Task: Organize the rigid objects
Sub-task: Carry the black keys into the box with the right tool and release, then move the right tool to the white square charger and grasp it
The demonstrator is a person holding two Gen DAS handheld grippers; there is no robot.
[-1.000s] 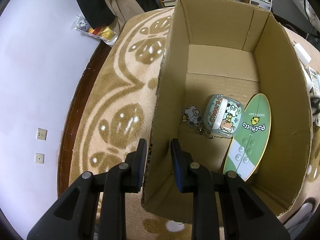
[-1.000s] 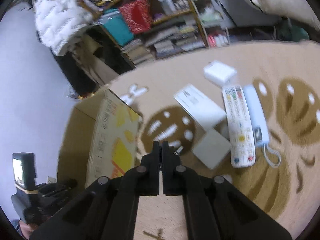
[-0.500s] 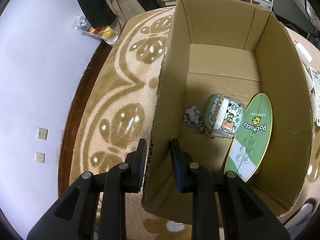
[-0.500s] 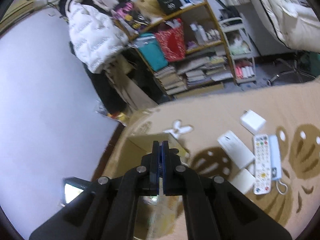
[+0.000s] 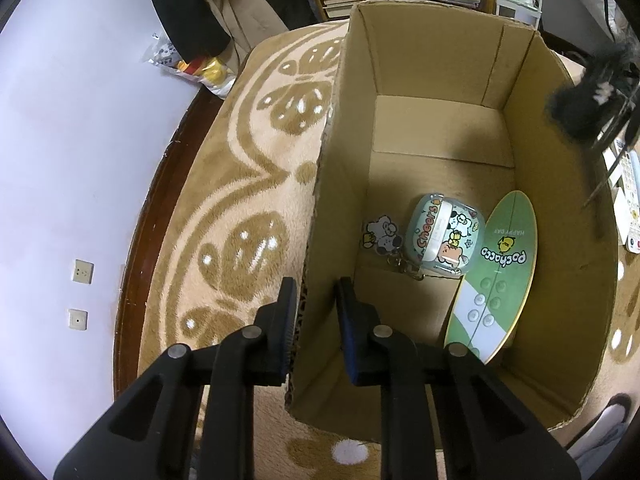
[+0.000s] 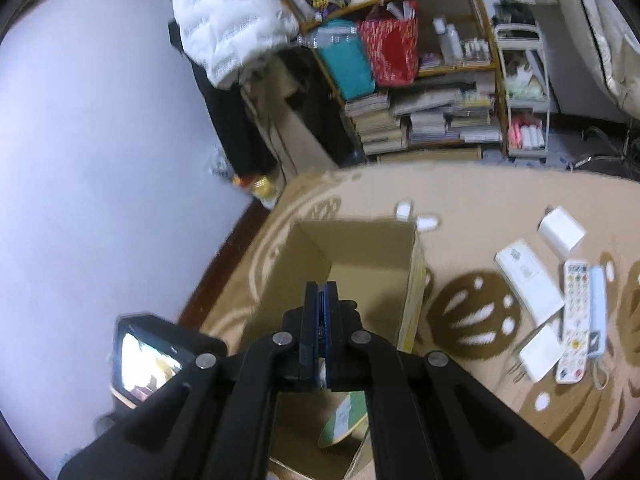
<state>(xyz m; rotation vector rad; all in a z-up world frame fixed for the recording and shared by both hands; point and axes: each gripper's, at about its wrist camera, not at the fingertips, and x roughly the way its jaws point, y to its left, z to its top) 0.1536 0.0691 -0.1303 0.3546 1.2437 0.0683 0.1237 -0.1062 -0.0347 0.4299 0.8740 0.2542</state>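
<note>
Right gripper, jaws shut & empty, has swung from the carpet items to over the open brown cardboard box, whose left wall the left gripper clamps, so prob. nothing new gets dropped in.

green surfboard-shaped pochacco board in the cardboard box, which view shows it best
The left wrist view: the green surfboard-shaped board shows almost whole, print readable, leaning against the cardboard box wall. The right wrist view catches only its end behind the gripper.

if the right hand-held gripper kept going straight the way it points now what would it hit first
Probably the inside of the open cardboard box: the shut right hand-held gripper points down into its opening, toward the bare floor or far wall. Depth is unclear, so which of the two I cannot tell.
</note>
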